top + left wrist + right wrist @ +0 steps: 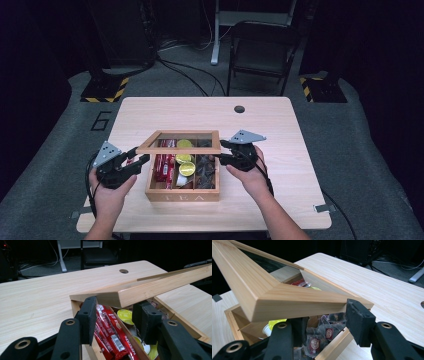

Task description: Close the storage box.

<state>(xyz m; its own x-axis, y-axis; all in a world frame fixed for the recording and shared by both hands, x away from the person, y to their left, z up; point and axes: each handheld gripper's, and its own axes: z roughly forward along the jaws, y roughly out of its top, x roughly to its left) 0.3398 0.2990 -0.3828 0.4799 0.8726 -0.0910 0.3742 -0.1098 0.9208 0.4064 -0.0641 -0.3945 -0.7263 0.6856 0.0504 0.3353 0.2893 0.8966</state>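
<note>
A wooden tea box (182, 196) marked TEA sits at the table's front centre. Its glass-framed lid (179, 149) is tilted up off the box. Inside lie red packets (162, 167), yellow-green capsules (186, 169) and dark tea bags (205, 170). My left gripper (139, 156) is at the lid's front left corner, jaws apart, and the lid (140, 291) crosses just above its fingertips (88, 315). My right gripper (221, 151) is at the lid's front right corner, also open. There the lid corner (287, 300) lies over one jaw while the other fingertip (358, 320) stands beside the edge.
The light wooden table (200, 115) has a cable hole (239, 109) near its far edge. A black folding chair (260, 50) and a white desk leg (216, 45) stand beyond it. Cables run across the grey floor.
</note>
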